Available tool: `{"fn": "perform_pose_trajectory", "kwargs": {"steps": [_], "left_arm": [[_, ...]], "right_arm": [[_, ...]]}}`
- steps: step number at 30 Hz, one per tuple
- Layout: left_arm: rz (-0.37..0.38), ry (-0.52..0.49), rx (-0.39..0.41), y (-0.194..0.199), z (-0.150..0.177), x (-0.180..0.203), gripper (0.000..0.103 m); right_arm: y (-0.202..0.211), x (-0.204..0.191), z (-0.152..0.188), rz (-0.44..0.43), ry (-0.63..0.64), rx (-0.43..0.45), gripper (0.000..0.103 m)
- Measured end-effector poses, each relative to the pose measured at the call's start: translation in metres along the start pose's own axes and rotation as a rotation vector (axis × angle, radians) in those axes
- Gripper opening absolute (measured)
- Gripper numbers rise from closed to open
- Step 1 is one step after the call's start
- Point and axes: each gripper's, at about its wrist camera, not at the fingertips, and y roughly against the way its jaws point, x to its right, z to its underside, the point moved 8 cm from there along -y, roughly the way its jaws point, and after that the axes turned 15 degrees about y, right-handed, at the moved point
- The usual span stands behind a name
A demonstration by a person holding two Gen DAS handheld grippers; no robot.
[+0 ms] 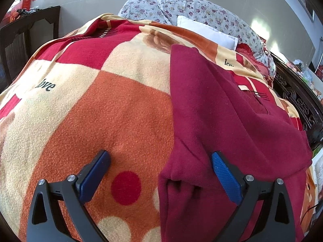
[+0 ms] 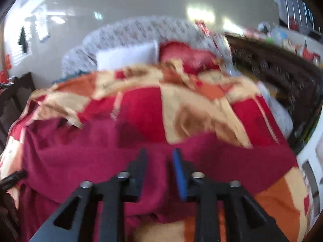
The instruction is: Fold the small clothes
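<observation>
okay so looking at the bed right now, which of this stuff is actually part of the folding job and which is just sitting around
Part of the job:
- maroon garment, spread on the bed
- left gripper, open over the garment's edge
- right gripper, fabric between its fingers; the view is blurred, so no telling if it grips

Just lying about:
- patterned blanket underneath
- white pillow
- floral bedding
- dark wooden headboard

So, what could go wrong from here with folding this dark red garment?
1. The left gripper is wide open across the edge of the dark red garment, one finger on the blanket. Closing now might pinch the blanket too.
2. The right wrist view is blurred, so the right gripper seems to be moving; its narrow jaws have garment between them, and a fast pull could drag the cloth out of shape.
</observation>
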Motion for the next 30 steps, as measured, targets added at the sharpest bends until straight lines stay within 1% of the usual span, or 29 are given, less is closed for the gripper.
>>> {"fn": "perform_pose_trajectory", "kwargs": {"steps": [3,5,7,9,10,11,13,15,18,21,24,27,29,30], "left_arm": [[-0.012,-0.012,-0.003,-0.002,0.001,0.001,0.102],[-0.012,-0.015,-0.004,-0.002,0.001,0.002,0.102],[-0.007,-0.012,-0.005,-0.002,0.001,0.001,0.102],[-0.007,-0.013,-0.006,-0.003,0.001,0.001,0.103],[-0.008,-0.013,-0.006,-0.003,0.001,0.002,0.103],[-0.008,-0.014,-0.006,-0.003,0.001,0.001,0.103],[-0.008,-0.017,-0.009,-0.004,0.001,0.002,0.103],[-0.006,-0.018,-0.01,-0.005,0.0,0.002,0.103],[0.0,-0.017,-0.01,-0.005,0.0,0.001,0.103],[0.0,-0.017,-0.01,-0.004,0.0,0.001,0.103],[-0.002,-0.018,-0.01,-0.005,0.0,0.001,0.103],[-0.007,-0.021,-0.01,-0.005,0.0,0.001,0.103],[-0.015,-0.028,-0.01,-0.005,0.0,0.001,0.103],[-0.016,-0.029,-0.01,-0.005,0.0,0.001,0.103]], "right_arm": [[-0.016,-0.067,-0.016,-0.199,0.089,-0.009,0.042],[-0.032,-0.114,-0.02,-0.282,0.169,-0.033,0.042],[-0.047,-0.154,-0.021,-0.32,0.242,-0.047,0.042],[-0.064,-0.185,-0.023,-0.354,0.287,-0.061,0.034],[-0.076,-0.199,-0.023,-0.364,0.299,-0.081,0.032],[-0.087,-0.206,-0.022,-0.354,0.31,-0.103,0.03],[-0.108,-0.212,-0.015,-0.283,0.336,-0.149,0.027],[-0.107,-0.211,-0.016,-0.268,0.329,-0.137,0.023],[-0.087,-0.198,-0.018,-0.274,0.281,-0.113,0.023],[-0.07,-0.193,-0.013,-0.305,0.27,-0.114,0.025],[-0.061,-0.186,0.005,-0.312,0.265,-0.148,0.026],[-0.075,-0.179,0.031,-0.294,0.249,-0.227,0.029],[-0.072,-0.178,0.037,-0.294,0.242,-0.214,0.029],[-0.069,-0.178,0.037,-0.293,0.244,-0.223,0.029]]}}
